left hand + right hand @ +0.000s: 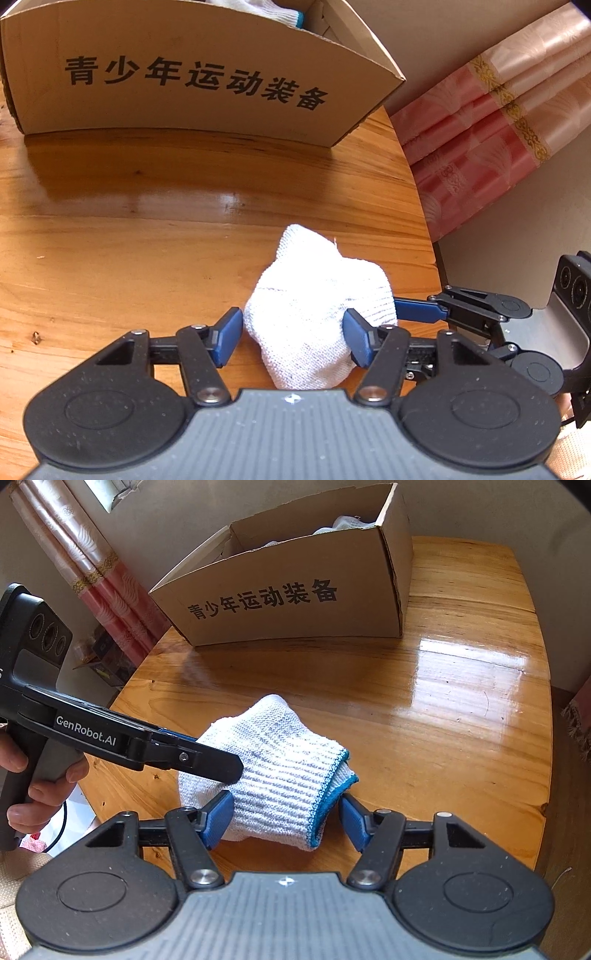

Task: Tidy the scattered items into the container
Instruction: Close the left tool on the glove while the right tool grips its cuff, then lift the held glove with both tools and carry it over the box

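Note:
A white knit glove (314, 306) with a teal cuff (328, 794) lies bundled on the wooden table (147, 221). My left gripper (293, 339) is open and straddles it, right pad against the knit and a thin gap at the left pad. My right gripper (284, 819) is open too, with the same glove (273, 760) between its blue pads. From the right, one of its fingers (417, 314) reaches the glove. A left gripper finger (218, 766) lies over the glove's left side. Behind stands the open cardboard box (184, 92), with white gloves (258, 11) inside.
The box (295, 609) takes up the far side of the table (443, 701). A pink curtain (480, 129) hangs beyond the table's rounded edge. A hand (22, 786) grips the left gripper's handle. Bare wood lies between the glove and the box.

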The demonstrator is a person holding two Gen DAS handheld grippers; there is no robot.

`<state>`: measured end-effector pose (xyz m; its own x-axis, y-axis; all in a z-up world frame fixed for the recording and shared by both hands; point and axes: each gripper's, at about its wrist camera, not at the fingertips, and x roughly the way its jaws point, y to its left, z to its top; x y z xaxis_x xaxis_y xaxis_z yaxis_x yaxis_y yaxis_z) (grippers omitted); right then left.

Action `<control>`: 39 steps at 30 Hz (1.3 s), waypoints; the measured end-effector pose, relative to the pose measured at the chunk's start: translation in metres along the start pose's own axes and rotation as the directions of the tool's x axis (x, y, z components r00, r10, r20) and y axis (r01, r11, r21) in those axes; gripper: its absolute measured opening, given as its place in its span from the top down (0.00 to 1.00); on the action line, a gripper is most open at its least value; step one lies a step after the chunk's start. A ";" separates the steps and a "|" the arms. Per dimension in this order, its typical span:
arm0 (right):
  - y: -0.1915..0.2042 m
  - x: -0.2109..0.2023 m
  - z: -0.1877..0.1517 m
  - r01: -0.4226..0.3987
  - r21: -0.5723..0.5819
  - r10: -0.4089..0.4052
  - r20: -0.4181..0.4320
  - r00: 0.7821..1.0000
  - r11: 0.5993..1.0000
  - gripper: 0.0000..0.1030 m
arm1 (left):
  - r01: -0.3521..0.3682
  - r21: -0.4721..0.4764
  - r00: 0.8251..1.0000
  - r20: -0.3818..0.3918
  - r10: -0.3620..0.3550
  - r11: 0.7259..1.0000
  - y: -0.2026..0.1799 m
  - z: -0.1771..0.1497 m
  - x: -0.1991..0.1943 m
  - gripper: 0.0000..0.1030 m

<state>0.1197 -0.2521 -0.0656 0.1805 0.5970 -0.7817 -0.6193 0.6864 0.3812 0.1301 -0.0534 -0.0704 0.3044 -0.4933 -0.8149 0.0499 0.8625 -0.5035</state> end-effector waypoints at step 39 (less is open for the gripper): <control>0.070 -0.024 0.025 0.121 -0.157 -0.116 0.042 0.992 0.980 0.46 | 0.034 0.070 0.992 0.120 -0.042 0.997 -0.001 -0.007 -0.057 0.47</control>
<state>0.0908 -0.2080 -0.0080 0.2831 0.5308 -0.7988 -0.7050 0.6799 0.2019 0.1065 -0.0267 -0.0254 0.4143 -0.5122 -0.7524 0.1271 0.8511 -0.5094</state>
